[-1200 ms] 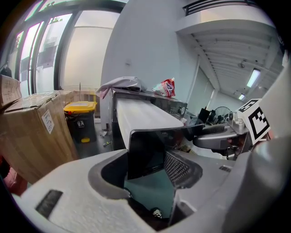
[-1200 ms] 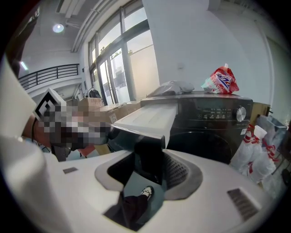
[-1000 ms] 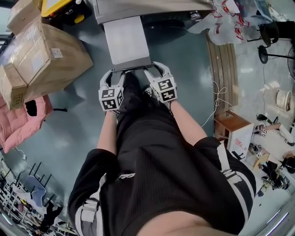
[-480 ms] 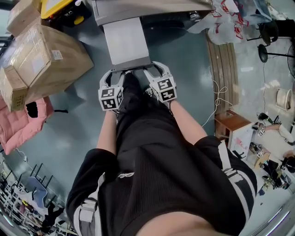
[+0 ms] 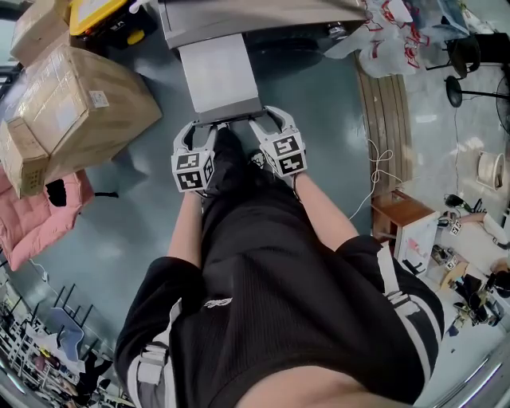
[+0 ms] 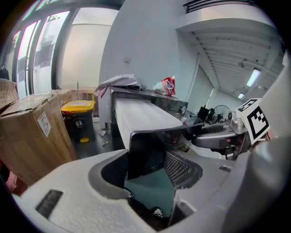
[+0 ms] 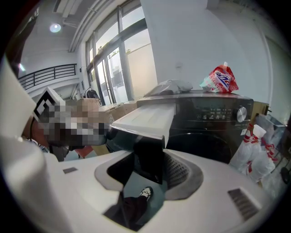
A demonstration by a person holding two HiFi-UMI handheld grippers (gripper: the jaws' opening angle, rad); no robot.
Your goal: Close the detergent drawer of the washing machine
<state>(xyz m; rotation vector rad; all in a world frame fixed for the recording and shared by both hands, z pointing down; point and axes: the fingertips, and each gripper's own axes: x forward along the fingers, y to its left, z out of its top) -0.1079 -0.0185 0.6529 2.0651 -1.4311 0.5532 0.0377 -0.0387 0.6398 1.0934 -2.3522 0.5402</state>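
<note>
Jaws of both tools stand apart, clamped on nothing. Left gripper [image 5: 204,127] [image 6: 148,166] has the dark front panel of the detergent drawer [image 5: 217,72] [image 6: 141,116] across its gap at the tips; right gripper [image 5: 267,119] [image 7: 148,170] has that panel's other corner in its gap. Whether the tips press on the panel, no view settles

Drawer is pulled far out of the washing machine [image 5: 255,16] [image 7: 213,118], its long white top level, its front end nearest the person. Both grippers sit side by side at that end, tilted downward

Person stands right behind them in black shorts [image 5: 279,287], one shoe [image 7: 144,193] showing under the right gripper

On the machine's top: red-and-white bag [image 7: 219,78] [image 6: 166,85]. Left of the drawer: large cardboard box [image 5: 80,103] [image 6: 32,132] on the floor [image 5: 319,103], pink quilted cloth [image 5: 32,215] just beside it. Yellow-lidded bin [image 6: 78,107] beyond the box. White plastic bags [image 7: 263,159] on the machine's other side
</note>
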